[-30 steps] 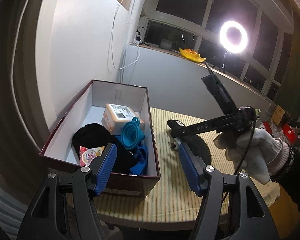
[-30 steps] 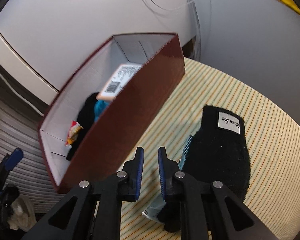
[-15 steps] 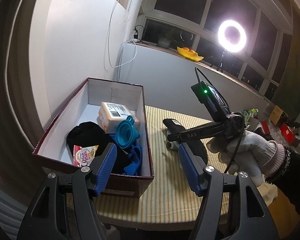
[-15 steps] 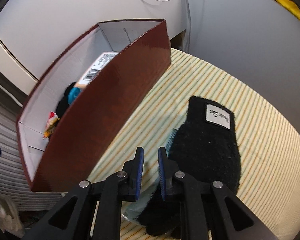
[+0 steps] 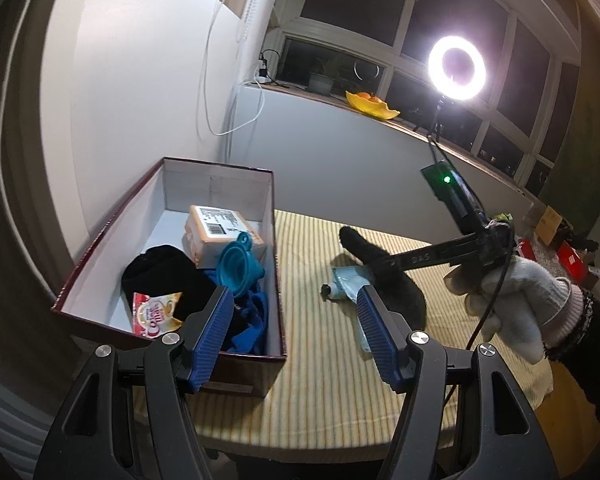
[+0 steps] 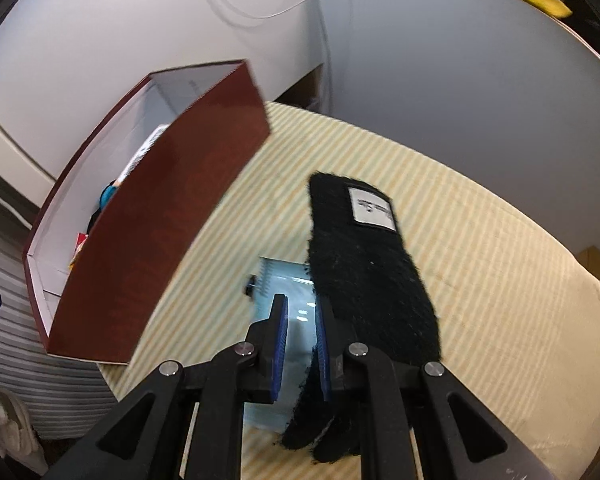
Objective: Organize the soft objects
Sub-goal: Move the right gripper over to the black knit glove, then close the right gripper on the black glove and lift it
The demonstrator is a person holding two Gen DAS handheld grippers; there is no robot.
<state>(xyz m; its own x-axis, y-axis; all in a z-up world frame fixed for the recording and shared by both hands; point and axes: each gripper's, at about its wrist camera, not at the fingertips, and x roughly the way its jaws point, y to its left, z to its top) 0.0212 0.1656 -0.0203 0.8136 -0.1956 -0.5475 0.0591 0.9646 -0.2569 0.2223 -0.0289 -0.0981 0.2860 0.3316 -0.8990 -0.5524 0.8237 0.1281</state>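
Striped table lies bare right of the maroon box's wall – the right gripper, jaws nearly together and empty, hangs over the black glove and pale-blue tube; left gripper gapes, empty.

Black fuzzy glove on yellow-striped tablecloth; maroon box.

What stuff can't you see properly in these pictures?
- Label on the black glove: right wrist view, writing too small and blurred.
- Pale blue tube: both views, the glove covers part of it.
- Things in the box: right wrist view, its red wall hides most.
- Blue cloth: left wrist view, left gripper cuts it off.
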